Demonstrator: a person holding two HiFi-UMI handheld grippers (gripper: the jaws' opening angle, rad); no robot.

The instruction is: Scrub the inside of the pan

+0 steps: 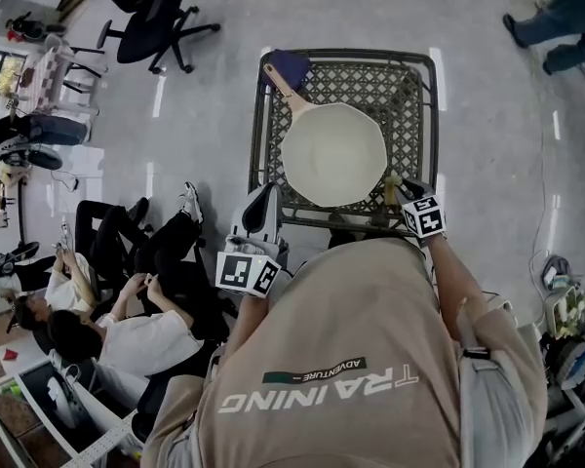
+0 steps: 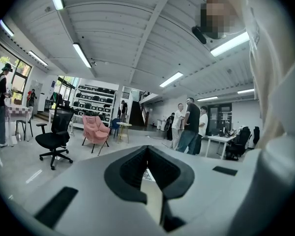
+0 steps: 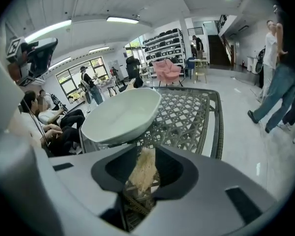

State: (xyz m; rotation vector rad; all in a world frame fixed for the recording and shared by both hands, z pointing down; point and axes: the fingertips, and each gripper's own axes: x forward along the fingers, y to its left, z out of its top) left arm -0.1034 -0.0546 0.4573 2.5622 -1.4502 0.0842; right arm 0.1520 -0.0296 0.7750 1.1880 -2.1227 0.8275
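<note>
A white-lined pan (image 1: 333,154) with a wooden handle (image 1: 291,94) sits on a metal lattice table (image 1: 346,57). My right gripper (image 1: 398,191) is at the table's near right edge, just beside the pan's rim. Its own view shows a tan fibrous scrubber (image 3: 142,171) standing between its jaws, which are apart and not pressing on it; the pan (image 3: 120,114) lies just beyond, to the left. My left gripper (image 1: 260,203) hovers off the table's near left corner, pointing level at the room. Its jaws (image 2: 147,154) are shut with nothing in them.
A blue object (image 1: 291,64) lies at the table's far left corner by the handle's end. Several people sit on the floor to the left (image 1: 127,291). An office chair (image 1: 156,22) stands far left, and a person's legs (image 1: 556,27) show at the far right.
</note>
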